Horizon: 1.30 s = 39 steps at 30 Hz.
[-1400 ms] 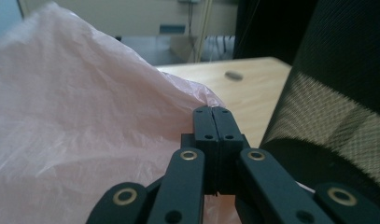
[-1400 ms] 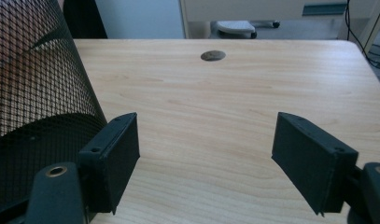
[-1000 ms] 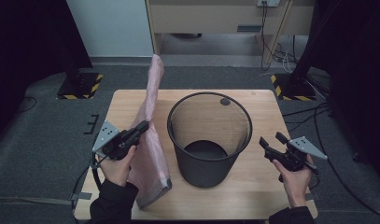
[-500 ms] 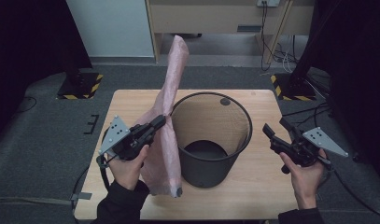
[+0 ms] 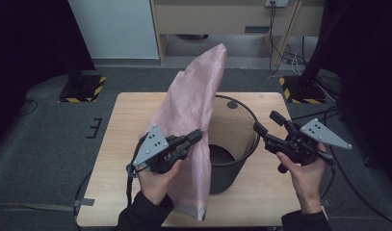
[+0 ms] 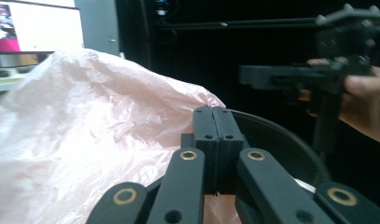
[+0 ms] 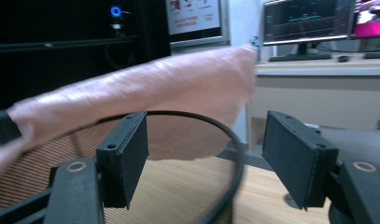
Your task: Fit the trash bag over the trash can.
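Left gripper [image 5: 196, 136] clamped on pink bag [image 5: 193, 110], lifted at mesh bin's [image 5: 232, 168] left rim. Right gripper [image 5: 264, 124] spread wide, empty, at right rim. Bag unopened, not lining bin; opening and fitting left.

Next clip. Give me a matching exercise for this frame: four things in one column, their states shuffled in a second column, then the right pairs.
Things:
1. left tool
2. right tool
3. pink plastic bag
4. black mesh bin

States:
A. jaws apart, holding nothing, beside the bin's rim
B. stands upright on the wooden table
C. jaws closed, pinching the bag
D. lifted up, leaning over the bin's rim

Pairs: 1-C, 2-A, 3-D, 4-B
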Each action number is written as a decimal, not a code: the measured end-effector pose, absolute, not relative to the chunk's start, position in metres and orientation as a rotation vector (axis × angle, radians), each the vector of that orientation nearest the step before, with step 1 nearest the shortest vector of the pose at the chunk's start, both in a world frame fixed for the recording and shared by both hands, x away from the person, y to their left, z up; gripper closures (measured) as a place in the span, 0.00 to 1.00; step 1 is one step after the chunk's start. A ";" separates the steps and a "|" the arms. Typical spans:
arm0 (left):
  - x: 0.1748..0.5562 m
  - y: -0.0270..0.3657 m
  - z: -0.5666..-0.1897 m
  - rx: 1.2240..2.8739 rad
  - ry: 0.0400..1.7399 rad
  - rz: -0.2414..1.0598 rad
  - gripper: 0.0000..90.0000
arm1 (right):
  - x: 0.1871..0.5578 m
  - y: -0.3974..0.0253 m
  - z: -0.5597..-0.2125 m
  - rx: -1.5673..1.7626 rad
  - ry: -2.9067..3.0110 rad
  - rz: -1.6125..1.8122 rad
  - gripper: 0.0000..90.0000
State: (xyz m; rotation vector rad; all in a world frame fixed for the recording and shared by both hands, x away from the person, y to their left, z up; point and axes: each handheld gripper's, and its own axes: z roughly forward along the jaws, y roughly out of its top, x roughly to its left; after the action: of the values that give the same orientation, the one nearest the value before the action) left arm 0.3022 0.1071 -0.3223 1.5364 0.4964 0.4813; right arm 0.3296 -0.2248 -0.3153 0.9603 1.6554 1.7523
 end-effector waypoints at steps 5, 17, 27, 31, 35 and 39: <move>0.294 0.092 -0.326 1.578 0.454 0.459 1.00 | 0.329 -0.214 -0.311 0.945 1.684 1.788 0.34; 0.282 0.065 -0.338 1.622 0.388 0.410 1.00 | 0.330 -0.192 -0.308 0.928 1.824 1.793 0.31; 0.281 0.060 -0.340 1.633 0.367 0.384 1.00 | 0.334 -0.181 -0.316 0.959 1.928 1.777 0.47; 0.282 0.061 -0.341 1.629 0.368 0.380 1.00 | 0.336 -0.179 -0.319 0.976 1.957 1.761 0.70; 0.282 0.065 -0.341 1.619 0.370 0.364 0.97 | 0.335 -0.182 -0.321 0.965 1.971 1.759 0.94; 0.281 0.077 -0.338 1.591 0.422 0.391 0.79 | 0.334 -0.186 -0.325 0.947 1.972 1.755 1.00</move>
State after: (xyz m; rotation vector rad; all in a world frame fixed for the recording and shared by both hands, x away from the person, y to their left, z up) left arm 0.2812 0.0772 -0.3376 1.5909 0.4216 0.3914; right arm 0.3340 -0.1862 -0.3248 0.9471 1.9723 1.7547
